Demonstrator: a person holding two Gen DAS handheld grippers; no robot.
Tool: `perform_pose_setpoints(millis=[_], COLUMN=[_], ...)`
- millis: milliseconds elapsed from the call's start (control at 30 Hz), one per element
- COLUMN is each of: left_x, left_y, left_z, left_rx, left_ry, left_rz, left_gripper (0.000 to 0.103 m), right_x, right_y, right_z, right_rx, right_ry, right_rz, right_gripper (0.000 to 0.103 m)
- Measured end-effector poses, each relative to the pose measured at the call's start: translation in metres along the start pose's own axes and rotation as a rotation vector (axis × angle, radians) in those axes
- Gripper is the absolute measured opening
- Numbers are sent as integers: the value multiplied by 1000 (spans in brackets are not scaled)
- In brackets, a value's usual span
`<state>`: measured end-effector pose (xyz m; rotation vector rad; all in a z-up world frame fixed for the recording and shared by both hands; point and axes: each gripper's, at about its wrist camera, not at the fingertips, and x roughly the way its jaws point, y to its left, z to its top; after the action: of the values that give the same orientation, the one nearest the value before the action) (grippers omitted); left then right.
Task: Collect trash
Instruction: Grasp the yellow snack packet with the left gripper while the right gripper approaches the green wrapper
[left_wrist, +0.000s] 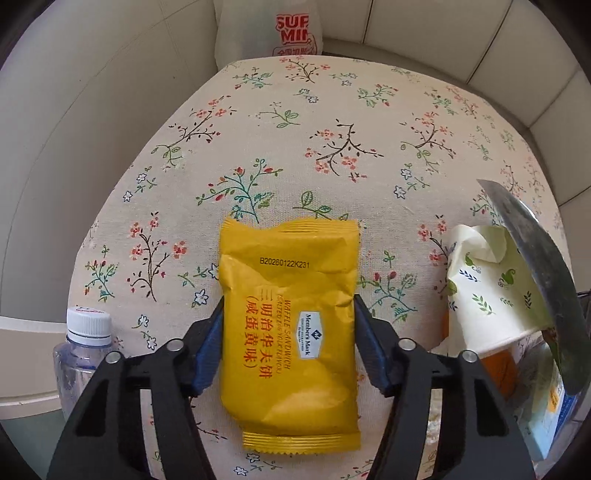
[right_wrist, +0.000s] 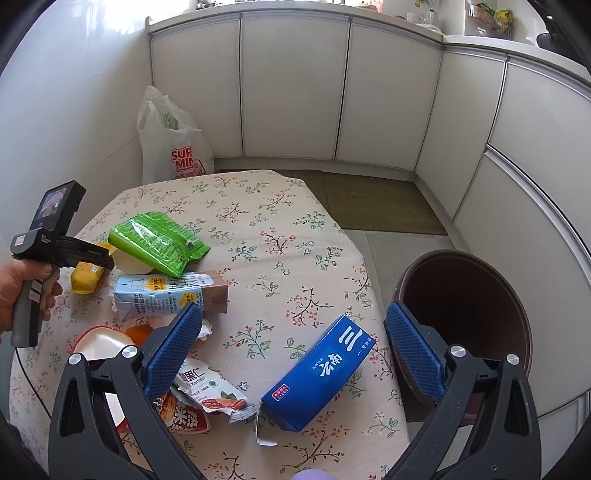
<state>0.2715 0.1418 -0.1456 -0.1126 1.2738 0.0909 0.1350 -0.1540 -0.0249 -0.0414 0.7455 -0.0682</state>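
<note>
Left tool (left_wrist: 288, 328) straddling the yellow waffle sandwich packet (left_wrist: 290, 325), blue pads right up against both long edges, so pinching it while it lies flat on the floral worktop (left_wrist: 332, 140). Clear bottle with a white cap (left_wrist: 86, 343) standing at the near left edge, crumpled paper cup (left_wrist: 491, 284) off toward the right edge. Right tool (right_wrist: 293, 350) spread wide, nothing between the pads, hovering over the near right corner of the worktop (right_wrist: 266, 229). Blue carton (right_wrist: 321, 373) lying flat under it, close to the right edge, brown trash bin (right_wrist: 461, 295) on the floor just past that edge. Green pouch (right_wrist: 159, 240) and milk carton (right_wrist: 166, 295) piled by the left edge, white plastic bag (right_wrist: 173, 147) standing behind the far left corner.
</note>
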Motion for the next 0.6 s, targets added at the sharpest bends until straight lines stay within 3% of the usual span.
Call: perform_pose_setpoints(millis=[233, 367, 600], left_x=[-19, -34, -91], left_y=[-5, -11, 3], left_z=[-23, -58, -123], left_rx=[17, 2, -109], left_ry=[-24, -41, -131], left_rz=[-27, -67, -280], left_gripper=[32, 26, 24], right_x=[-3, -5, -4], right_y=[-2, 1, 41], right_z=[2, 5, 34], right_rx=[-7, -39, -228], right_ry=[-2, -3, 13], right_rz=[9, 33, 137], right_gripper=[96, 96, 96])
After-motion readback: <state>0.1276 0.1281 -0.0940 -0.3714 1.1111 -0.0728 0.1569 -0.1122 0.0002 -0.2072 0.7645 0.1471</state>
